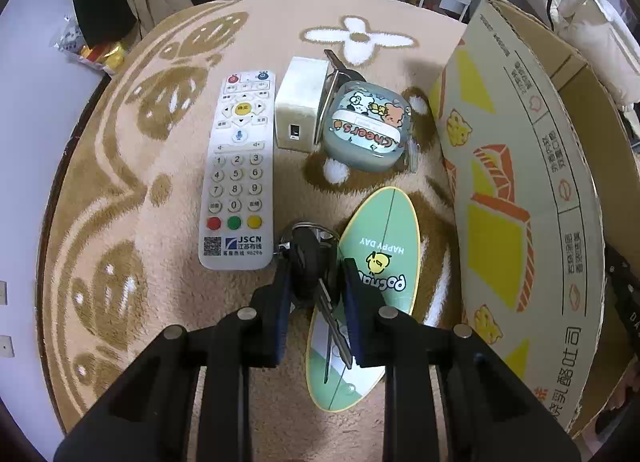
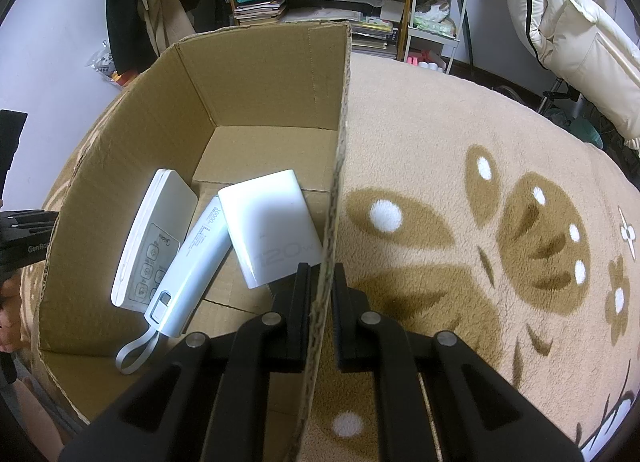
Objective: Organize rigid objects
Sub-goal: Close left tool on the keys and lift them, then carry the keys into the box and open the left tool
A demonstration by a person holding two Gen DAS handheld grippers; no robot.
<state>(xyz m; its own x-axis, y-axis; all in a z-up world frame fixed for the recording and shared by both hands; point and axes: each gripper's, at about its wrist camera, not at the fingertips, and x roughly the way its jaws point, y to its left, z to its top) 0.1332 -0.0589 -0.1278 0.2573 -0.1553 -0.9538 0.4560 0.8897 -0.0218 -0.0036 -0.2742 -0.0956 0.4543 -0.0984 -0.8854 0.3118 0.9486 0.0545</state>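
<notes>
Down on the patterned rug: left gripper, fingers clenched on a black key fob with keys, partly over a green oval card. Just beyond, a white remote, then a white charger block touching a small cartoon-printed case, another key poking out behind. Printed cardboard box close on the right. Right gripper, fingers pinching the box's near wall, one finger inside, one outside. Inside the box: a white panel remote leaning on the left wall, a pale blue power bank with strap, and a white 120W charger resting on it.
</notes>
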